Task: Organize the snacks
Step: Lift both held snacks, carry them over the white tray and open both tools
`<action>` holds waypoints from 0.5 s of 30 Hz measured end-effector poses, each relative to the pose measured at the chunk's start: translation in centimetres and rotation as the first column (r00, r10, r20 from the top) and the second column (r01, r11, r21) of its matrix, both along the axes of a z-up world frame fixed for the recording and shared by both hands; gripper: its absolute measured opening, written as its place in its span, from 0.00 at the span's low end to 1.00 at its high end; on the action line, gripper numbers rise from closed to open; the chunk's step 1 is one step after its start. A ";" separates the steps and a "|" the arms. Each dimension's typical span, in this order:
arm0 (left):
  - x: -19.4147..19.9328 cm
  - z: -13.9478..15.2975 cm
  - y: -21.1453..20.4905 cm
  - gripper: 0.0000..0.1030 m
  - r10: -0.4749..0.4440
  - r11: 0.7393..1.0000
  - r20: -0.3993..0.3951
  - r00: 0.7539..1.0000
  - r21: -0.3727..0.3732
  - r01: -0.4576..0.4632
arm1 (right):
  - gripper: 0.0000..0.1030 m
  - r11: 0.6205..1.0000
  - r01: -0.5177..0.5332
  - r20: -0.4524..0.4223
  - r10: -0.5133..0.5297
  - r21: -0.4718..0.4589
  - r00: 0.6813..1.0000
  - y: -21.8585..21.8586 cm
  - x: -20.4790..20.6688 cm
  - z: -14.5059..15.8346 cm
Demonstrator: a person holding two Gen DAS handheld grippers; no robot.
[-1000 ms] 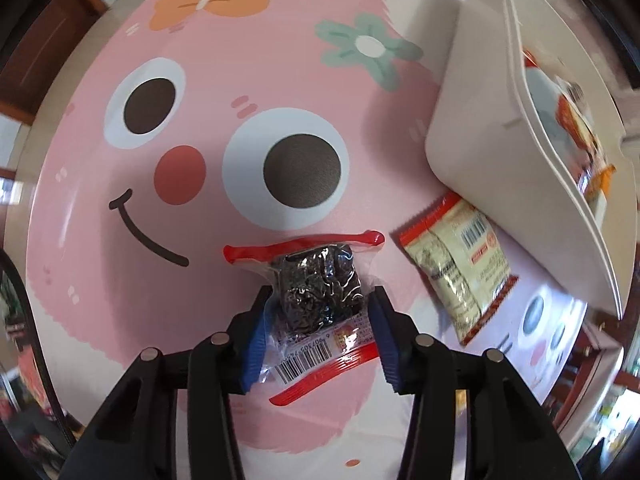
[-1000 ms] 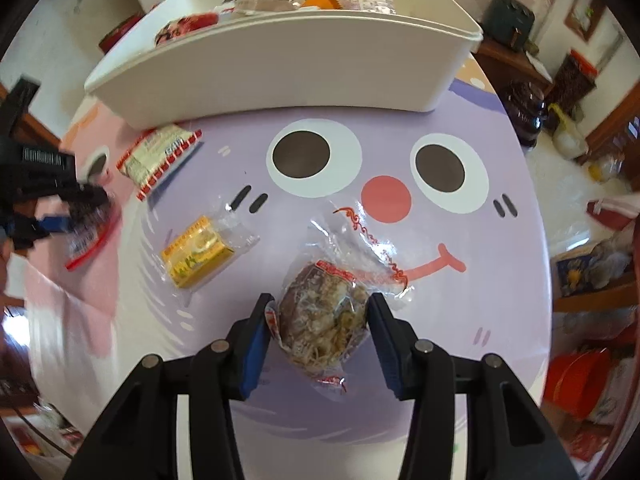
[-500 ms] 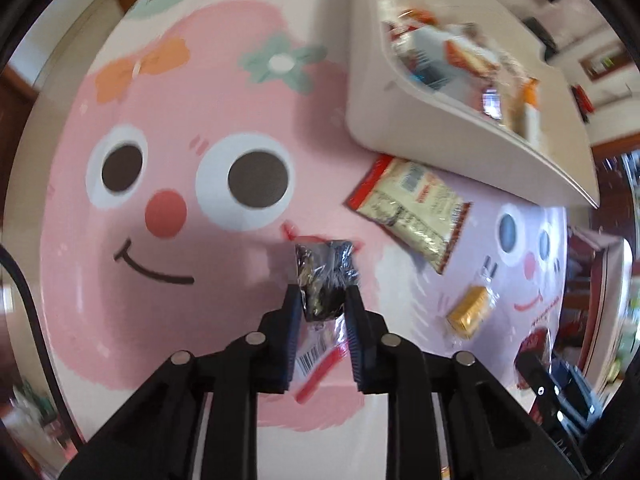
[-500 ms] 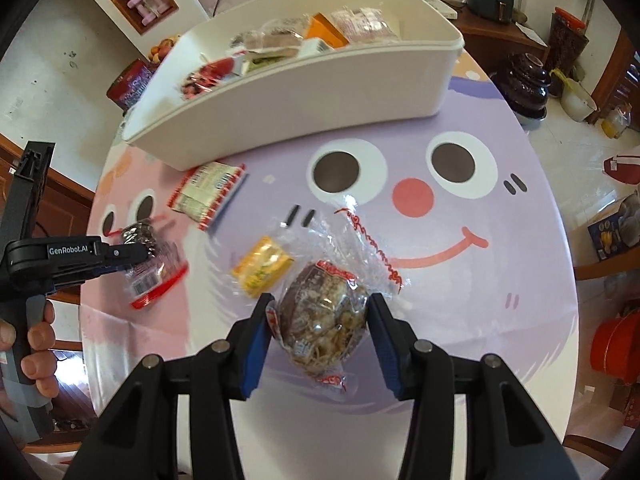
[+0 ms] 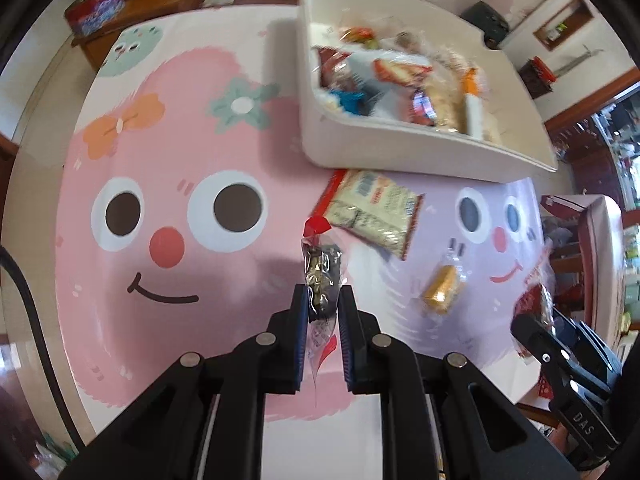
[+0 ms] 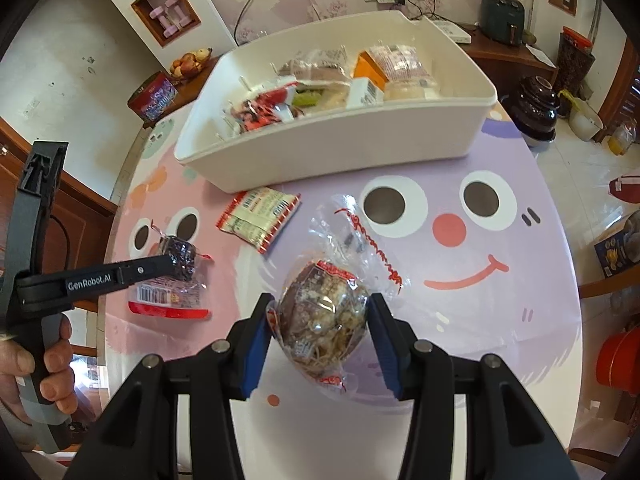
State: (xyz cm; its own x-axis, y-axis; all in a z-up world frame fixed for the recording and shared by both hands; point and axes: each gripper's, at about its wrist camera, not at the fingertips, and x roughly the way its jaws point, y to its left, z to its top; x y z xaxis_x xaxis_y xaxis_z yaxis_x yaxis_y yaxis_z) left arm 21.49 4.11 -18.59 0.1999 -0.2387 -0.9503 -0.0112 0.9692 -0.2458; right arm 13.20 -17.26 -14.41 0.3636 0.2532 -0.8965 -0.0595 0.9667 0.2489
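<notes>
My left gripper (image 5: pixel 323 304) is shut on a dark snack packet with red edges (image 5: pixel 321 276) and holds it above the pink half of the table; both show in the right wrist view, the packet (image 6: pixel 180 258) lifted at the left. My right gripper (image 6: pixel 320 316) is shut on a clear-wrapped brown snack (image 6: pixel 324 314), held above the purple half. A white bin (image 6: pixel 332 152) full of snacks stands at the back; it also shows in the left wrist view (image 5: pixel 400 148).
A red-edged cracker packet (image 6: pixel 258 218) lies just in front of the bin, also in the left wrist view (image 5: pixel 372 210). A small yellow wrapped snack (image 5: pixel 440 290) lies on the purple part. A wooden cabinet with a red tin (image 6: pixel 154 96) stands behind the table.
Both grippers have risen with their snacks held. The left gripper closed tight on the dark packet and lifted it off the table; the bin's inside has come into view.
</notes>
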 end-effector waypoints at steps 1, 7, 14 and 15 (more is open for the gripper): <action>0.0 0.7 -0.2 0.12 -0.010 1.000 0.012 1.000 -0.003 0.010 | 0.46 1.000 -0.001 0.010 0.001 0.004 1.000 0.1 0.1 0.4; 0.4 6.0 -0.9 0.12 -0.047 0.998 0.104 0.993 -0.037 0.051 | 0.46 0.999 -0.014 0.084 0.011 0.030 0.996 0.7 1.0 3.5; 3.2 13.9 -1.7 0.12 -0.065 0.996 0.287 0.956 -0.044 0.081 | 0.46 0.999 -0.023 0.212 0.015 0.035 0.977 0.6 4.0 8.7; 3.6 14.8 -1.9 0.12 -0.067 0.996 0.307 0.949 -0.040 0.083 | 0.46 0.999 -0.026 0.228 0.018 0.033 0.974 0.6 4.5 9.5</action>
State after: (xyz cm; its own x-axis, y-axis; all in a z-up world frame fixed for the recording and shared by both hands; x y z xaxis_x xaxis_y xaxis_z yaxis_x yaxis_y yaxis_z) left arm 25.12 2.25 -3.82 0.4577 -0.3116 -0.8327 0.1442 0.9502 -0.2763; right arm 17.69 -16.69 -4.96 0.5510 0.2930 -0.7813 -0.1393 0.9555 0.2601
